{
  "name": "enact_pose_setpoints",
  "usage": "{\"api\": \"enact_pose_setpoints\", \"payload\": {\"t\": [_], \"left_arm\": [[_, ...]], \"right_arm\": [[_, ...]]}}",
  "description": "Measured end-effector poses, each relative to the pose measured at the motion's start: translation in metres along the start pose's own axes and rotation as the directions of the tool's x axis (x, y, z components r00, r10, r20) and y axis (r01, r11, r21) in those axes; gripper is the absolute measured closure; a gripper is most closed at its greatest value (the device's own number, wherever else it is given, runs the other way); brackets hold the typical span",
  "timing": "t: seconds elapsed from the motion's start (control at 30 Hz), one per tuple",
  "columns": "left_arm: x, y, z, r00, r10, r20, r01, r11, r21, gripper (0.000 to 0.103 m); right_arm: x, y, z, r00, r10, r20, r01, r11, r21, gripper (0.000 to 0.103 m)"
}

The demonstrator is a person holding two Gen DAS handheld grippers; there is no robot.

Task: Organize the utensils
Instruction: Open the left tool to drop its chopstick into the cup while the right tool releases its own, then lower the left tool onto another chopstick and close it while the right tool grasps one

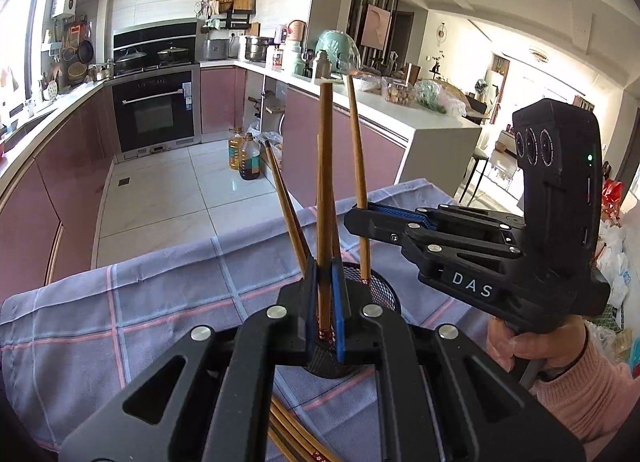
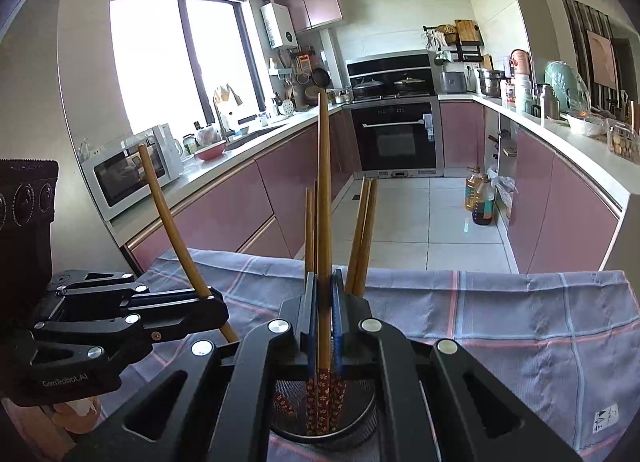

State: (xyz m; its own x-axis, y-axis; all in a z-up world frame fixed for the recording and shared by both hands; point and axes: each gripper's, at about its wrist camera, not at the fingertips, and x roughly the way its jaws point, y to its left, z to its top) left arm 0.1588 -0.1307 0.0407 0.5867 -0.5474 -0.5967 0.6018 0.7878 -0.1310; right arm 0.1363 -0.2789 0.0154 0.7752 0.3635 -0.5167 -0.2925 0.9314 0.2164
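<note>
A black mesh cup [image 2: 360, 428] stands on the plaid cloth [image 2: 500, 322], with several wooden chopsticks [image 2: 362, 230] leaning in it. My right gripper [image 2: 324, 282] is shut on one upright chopstick [image 2: 323, 182], whose patterned lower end hangs in the cup's mouth. In the left wrist view my left gripper [image 1: 324, 262] is shut on another chopstick [image 1: 325, 166], its patterned tip just above the cup [image 1: 380, 286]. The right gripper [image 1: 358, 218] comes in from the right there, clamping its chopstick [image 1: 355, 134] over the cup's rim. The left gripper [image 2: 212, 302] shows at the left of the right wrist view with its tilted chopstick [image 2: 168, 214].
More loose chopsticks [image 1: 288, 434] lie on the cloth under my left gripper. The table's far edge [image 1: 160, 258] drops to a tiled kitchen floor with oil bottles [image 1: 248, 158]. A hand in a pink sleeve [image 1: 580, 382] holds the right gripper.
</note>
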Motion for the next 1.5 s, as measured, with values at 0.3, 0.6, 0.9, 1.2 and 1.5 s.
{"api": "enact_pose_setpoints", "payload": {"t": [0.3,0.6,0.9,1.2,1.5], "left_arm": [[0.035,0.014,-0.006,0.997,0.014,-0.081,-0.018,0.999,-0.042,0.095],[0.035,0.024,-0.01,0.997,0.034,-0.066,-0.038,0.998,-0.059,0.084],[-0.013,0.033,-0.035,0.993,0.107,0.042,-0.103,0.991,-0.086,0.07],[-0.033,0.056,-0.094,0.98,0.197,-0.013,-0.197,0.969,-0.148,0.056],[-0.023,0.064,-0.147,0.964,0.246,-0.106,-0.262,0.948,-0.18,0.044]], "right_arm": [[0.02,-0.01,-0.014,0.994,-0.031,-0.103,0.036,0.998,0.042,0.095],[0.012,-0.01,-0.014,0.997,-0.035,-0.074,0.038,0.998,0.051,0.083],[-0.027,0.017,-0.026,1.0,0.016,-0.022,-0.016,0.999,-0.036,0.071],[-0.031,0.051,-0.064,0.993,0.086,-0.086,-0.096,0.988,-0.117,0.066],[0.009,0.068,-0.112,0.963,0.101,-0.251,-0.127,0.988,-0.087,0.065]]}}
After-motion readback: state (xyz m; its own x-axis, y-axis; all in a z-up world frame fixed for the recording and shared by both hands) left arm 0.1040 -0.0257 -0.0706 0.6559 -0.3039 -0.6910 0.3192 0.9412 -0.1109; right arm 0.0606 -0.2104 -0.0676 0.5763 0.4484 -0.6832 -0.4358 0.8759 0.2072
